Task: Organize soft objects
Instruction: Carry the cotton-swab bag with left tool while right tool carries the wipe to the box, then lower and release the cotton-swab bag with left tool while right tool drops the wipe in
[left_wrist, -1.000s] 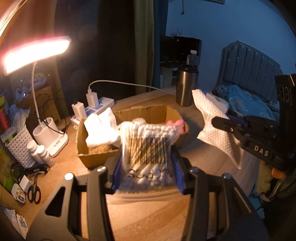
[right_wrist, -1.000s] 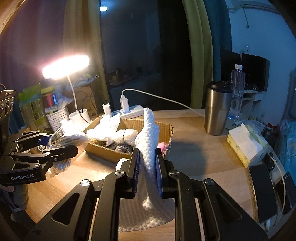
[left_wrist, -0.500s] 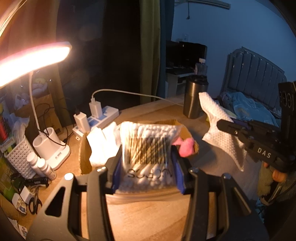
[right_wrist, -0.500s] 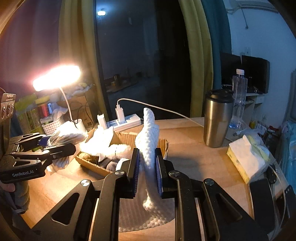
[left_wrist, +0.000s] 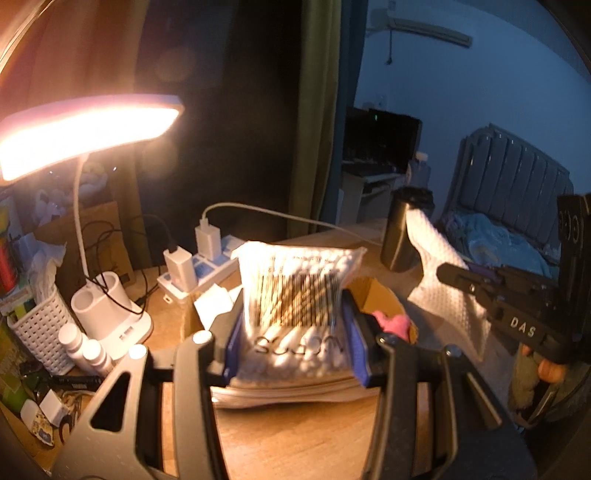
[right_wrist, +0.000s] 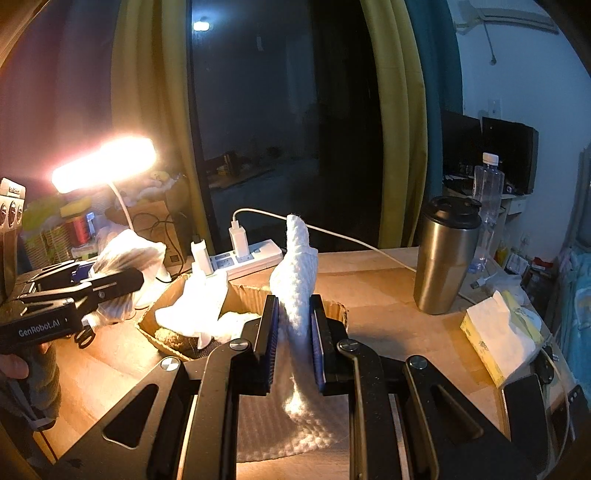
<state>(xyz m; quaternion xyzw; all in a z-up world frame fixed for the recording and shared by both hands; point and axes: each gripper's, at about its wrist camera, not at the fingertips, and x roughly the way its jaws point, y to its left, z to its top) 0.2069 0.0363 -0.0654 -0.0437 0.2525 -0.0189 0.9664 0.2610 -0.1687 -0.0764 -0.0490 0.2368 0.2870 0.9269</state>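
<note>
Pinching a clear bag of cotton swabs (left_wrist: 295, 302) between its blue pads, the left gripper (left_wrist: 293, 332) holds the bag upright above the wooden desk (left_wrist: 295, 435), just in front of a cardboard box (right_wrist: 243, 295). From the right wrist view, that same gripper (right_wrist: 110, 280) is seen at the left edge with the bag (right_wrist: 125, 258) sticking out past its fingers, near the box's left end. The right gripper (right_wrist: 293, 332) is clamped tight on a white waffle-textured cloth (right_wrist: 299, 280), whose top stands up between the pads while the rest hangs down below them over the desk. In the left wrist view this cloth (left_wrist: 443, 280) dangles from the right gripper (left_wrist: 458, 273) at the right, beside the box.

Inside the box lie white soft pieces (right_wrist: 199, 306) and something pink (left_wrist: 391, 323). Behind it sits a white power strip (right_wrist: 243, 258) with chargers plugged in. A steel tumbler (right_wrist: 443, 258) stands on the desk to the right, with a tissue pack (right_wrist: 495, 332) nearer the edge. A lit desk lamp (left_wrist: 85, 133) glows at the left above a white basket (left_wrist: 37, 332) and small bottles (left_wrist: 85, 347).
</note>
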